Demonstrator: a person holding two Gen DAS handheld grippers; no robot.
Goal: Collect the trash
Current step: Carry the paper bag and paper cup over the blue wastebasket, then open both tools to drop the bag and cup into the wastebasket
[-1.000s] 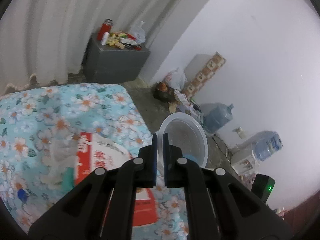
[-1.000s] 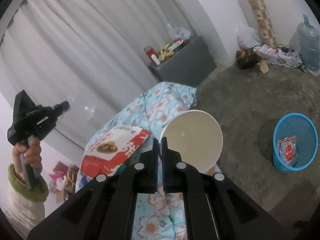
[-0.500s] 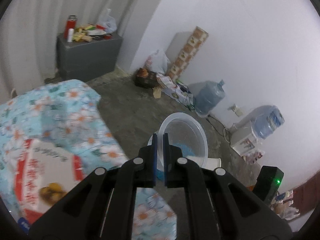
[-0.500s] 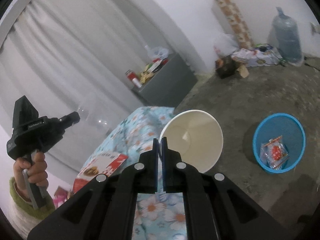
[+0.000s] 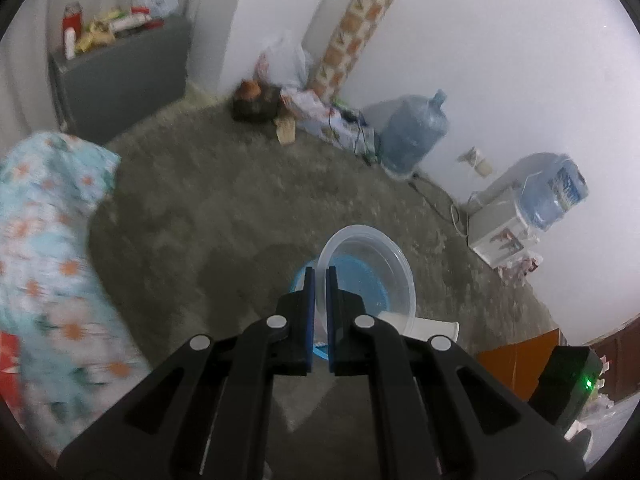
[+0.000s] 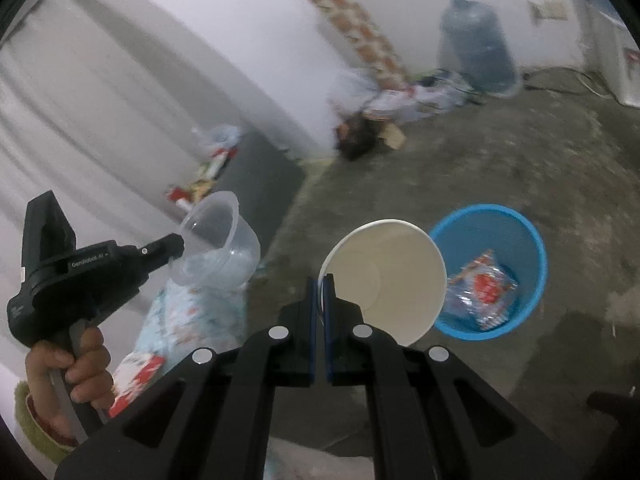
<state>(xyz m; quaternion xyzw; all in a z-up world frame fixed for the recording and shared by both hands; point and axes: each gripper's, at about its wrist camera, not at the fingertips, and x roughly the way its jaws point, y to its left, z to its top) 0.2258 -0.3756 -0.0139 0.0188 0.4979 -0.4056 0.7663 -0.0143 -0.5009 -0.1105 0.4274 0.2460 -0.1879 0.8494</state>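
Trash in hand: left tongs pinch a clear plastic bowl, right tongs a white paper cup; release only above the blue mesh bin at two o'clock.

Two black plastic grippers, matte finish. Left gripper: two angular arms with triangular cut-outs, four round silver screws behind the tips, blue pads on the inner faces of the fingers. Right gripper: same build, same silver screws, same blue pads. From the right wrist view, left gripper seen from the side: pistol-like body, small white lettering along the casing, a wedge-shaped black block on top at the rear. Hand around the handle, with a fuzzy green cuff at the wrist, perhaps with a red lining, blurred there.
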